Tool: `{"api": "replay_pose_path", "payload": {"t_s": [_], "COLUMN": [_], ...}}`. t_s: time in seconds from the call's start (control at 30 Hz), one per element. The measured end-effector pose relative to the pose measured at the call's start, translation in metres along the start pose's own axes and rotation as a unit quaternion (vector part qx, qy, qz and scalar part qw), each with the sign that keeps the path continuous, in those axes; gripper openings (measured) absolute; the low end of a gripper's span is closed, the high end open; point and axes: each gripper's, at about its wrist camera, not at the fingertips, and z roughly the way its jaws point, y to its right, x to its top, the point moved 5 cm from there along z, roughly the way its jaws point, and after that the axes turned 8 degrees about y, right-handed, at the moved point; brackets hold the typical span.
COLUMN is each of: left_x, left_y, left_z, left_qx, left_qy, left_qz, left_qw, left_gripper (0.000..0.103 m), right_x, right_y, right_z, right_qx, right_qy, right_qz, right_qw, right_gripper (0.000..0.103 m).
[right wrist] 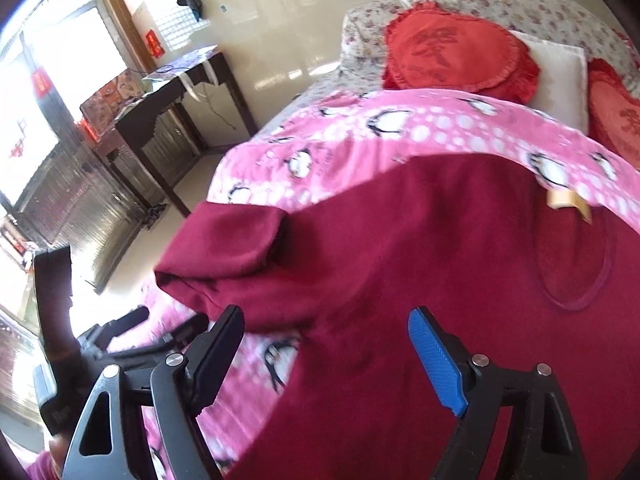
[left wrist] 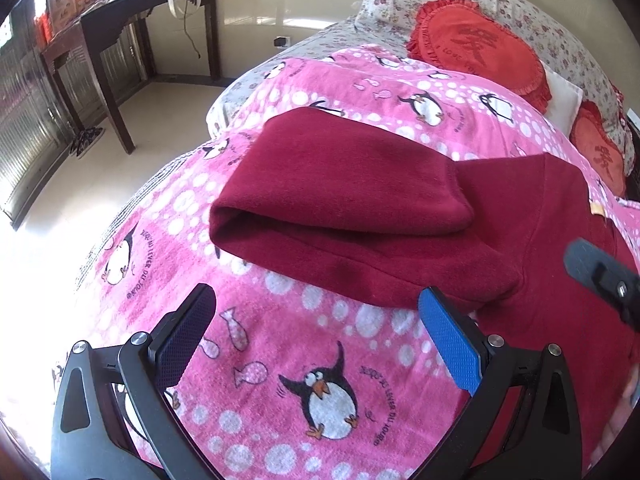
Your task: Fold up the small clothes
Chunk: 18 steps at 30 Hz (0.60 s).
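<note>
A dark red garment lies on the pink penguin blanket on the bed, one sleeve folded across its body; its right part runs out of the left wrist view and its lower part out of the right wrist view. The left gripper hangs over bare blanket just beside the garment's edge, jaws wide apart and empty. The right gripper stands over the garment with jaws apart, nothing pinched, though motion blur hides whether the fingertips brush the cloth.
</note>
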Motion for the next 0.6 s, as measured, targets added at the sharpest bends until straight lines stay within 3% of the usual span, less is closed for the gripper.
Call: {"api": "replay_pose_path", "payload": {"t_s": [0.3,0.37,0.47,0.57,0.6], "left_x": [-0.002,-0.005,-0.008,-0.008,-0.007], "left_y": [-0.027,-0.031,-0.035,-0.035,-0.036], "left_z": [0.022,0.025,0.026,0.022,0.019], "left_qx": [0.024,0.026,0.028,0.030,0.031], "left_qy": [-0.023,-0.028,-0.031,-0.031,-0.028], "left_qz": [-0.023,-0.026,-0.030,-0.026,-0.026], "left_qw": [0.9992,0.9989,0.9987,0.9987,0.9988], "left_gripper": [0.102,0.102,0.102,0.102,0.102], "right_x": [0.017,0.012,0.014,0.021,0.026], "right_y": [-0.017,-0.021,-0.027,-0.033,-0.033], "right_z": [0.093,0.114,0.123,0.112,0.102], "right_qx": [0.045,0.064,0.081,0.079,0.082], "right_qy": [-0.062,-0.079,-0.070,-0.053,-0.043], "right_qz": [0.036,0.059,0.072,0.056,0.052], "right_qw": [0.996,0.993,0.992,0.994,0.994], "right_gripper": [0.067,0.054,0.022,0.006,0.006]}}
